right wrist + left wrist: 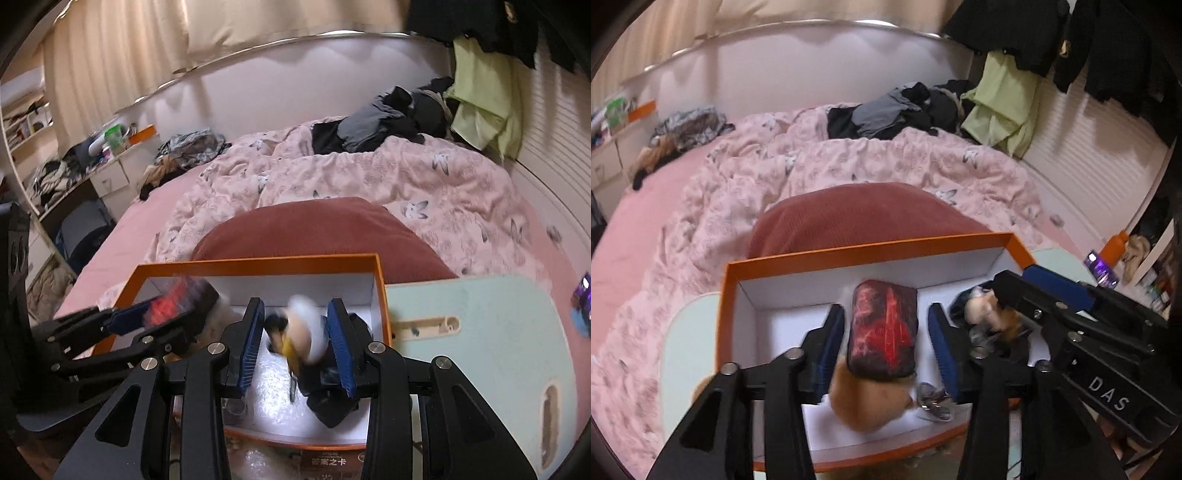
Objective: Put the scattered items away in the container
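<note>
An orange box [871, 247] with a white inside stands on a pale green table. In the left wrist view my left gripper [886, 339] is open over the box; a dark pouch with a red print [884, 334] lies between its blue pads, apart from both, on an orange fluffy thing [868, 402] beside a metal key ring [932, 400]. In the right wrist view my right gripper [297, 341] is open over the box [258, 260]; a small doll figure [301, 334], blurred, lies between the pads above a black item [328, 398]. The left gripper [166, 314] shows at the left.
The pale green table [480, 332] extends right of the box. A dark red cushion [857, 218] lies behind the box on a bed with a pink quilt [812, 166]. Dark clothes [897, 110] are heaped at the bed's far side. A purple item [1102, 267] lies at the right.
</note>
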Tool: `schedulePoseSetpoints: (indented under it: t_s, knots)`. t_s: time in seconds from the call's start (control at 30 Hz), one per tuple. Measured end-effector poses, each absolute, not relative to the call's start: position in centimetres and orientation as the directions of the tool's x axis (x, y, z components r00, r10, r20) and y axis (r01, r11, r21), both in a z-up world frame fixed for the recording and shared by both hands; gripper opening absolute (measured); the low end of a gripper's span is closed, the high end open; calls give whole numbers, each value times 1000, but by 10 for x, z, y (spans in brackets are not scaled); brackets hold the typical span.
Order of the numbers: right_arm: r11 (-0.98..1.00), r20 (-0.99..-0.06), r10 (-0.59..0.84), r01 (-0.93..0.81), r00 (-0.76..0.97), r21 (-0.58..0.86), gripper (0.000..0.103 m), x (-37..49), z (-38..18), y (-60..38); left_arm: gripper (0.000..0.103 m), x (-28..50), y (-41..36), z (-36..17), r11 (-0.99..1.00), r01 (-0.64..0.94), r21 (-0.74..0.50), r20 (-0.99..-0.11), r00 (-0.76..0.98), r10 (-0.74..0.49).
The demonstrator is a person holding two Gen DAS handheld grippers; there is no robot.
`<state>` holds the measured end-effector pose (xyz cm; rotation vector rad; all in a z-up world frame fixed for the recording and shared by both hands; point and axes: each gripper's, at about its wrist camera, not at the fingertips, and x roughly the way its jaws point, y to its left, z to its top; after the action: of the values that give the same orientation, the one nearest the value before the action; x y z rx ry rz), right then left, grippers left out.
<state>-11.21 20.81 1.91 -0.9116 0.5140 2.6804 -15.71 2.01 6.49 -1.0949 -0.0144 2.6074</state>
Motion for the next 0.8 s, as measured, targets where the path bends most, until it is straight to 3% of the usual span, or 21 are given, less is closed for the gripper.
schedulePoseSetpoints:
  t_s: [0.1,0.17,0.3,0.5,0.63,0.8]
  knots:
    - [-901,-615,186,-383,-766,204,51,-102,30,207,70,-143,17,78,-957,-275,-92,-655,-707,266]
    - [-900,-583,231,-400,-779,177,67,-87,42,206,78,-126,11,90,-959,-272,-78,-614,-745,261]
    - [-909,-540,234,-379,-809,174,70,-50,57,192,95,-84,3,103,-957,-284,-64,-560,-783,270]
    - [-925,-589,236,-364,-773,106,71,5,27,150,97,-15,3,64,-934,-350,-66,-607,-729,316]
    - [-926,-657,241,-373,-714,66,71,18,-8,134,97,1,7,24,-947,-321,-33,-678,-689,257]
    - [-912,-705,279,-410,-652,18,71,21,-25,139,97,0,11,8,-954,-299,-10,-703,-677,220]
